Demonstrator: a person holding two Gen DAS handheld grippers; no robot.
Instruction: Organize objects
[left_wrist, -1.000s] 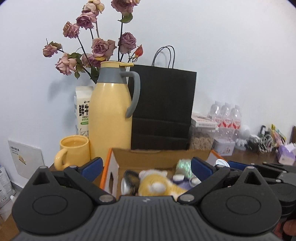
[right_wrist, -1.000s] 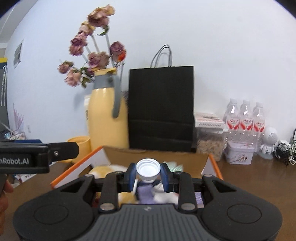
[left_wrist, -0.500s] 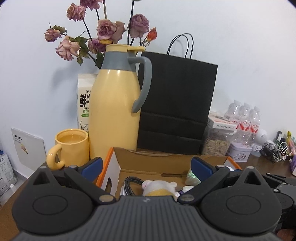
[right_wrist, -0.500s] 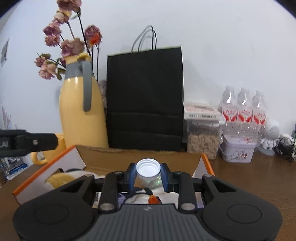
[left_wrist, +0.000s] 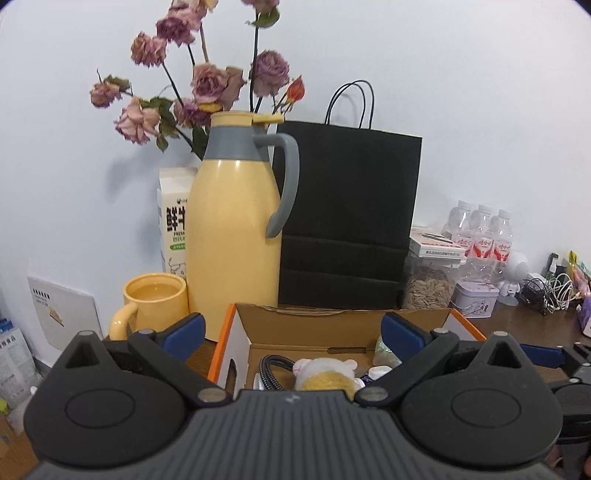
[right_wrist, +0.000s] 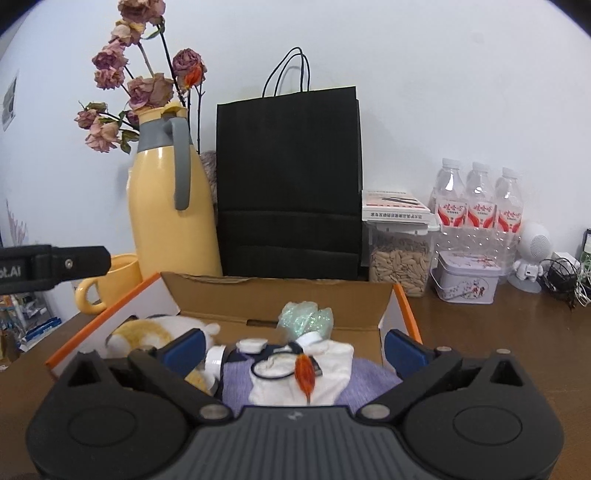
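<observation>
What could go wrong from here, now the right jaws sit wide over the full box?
1. The right gripper is opening, nothing pinched; the white-capped bottle lies loose on the heap in the cardboard box and might roll.
2. The box looks crowded, so more items may spill over its rim.
3. The left gripper hangs open close to the yellow mug and yellow jug; a sideways swing might knock them.

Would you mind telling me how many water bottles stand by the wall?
3, in a row against the wall on the right: left bottle, middle bottle, right bottle. More could be hidden behind them.
</observation>
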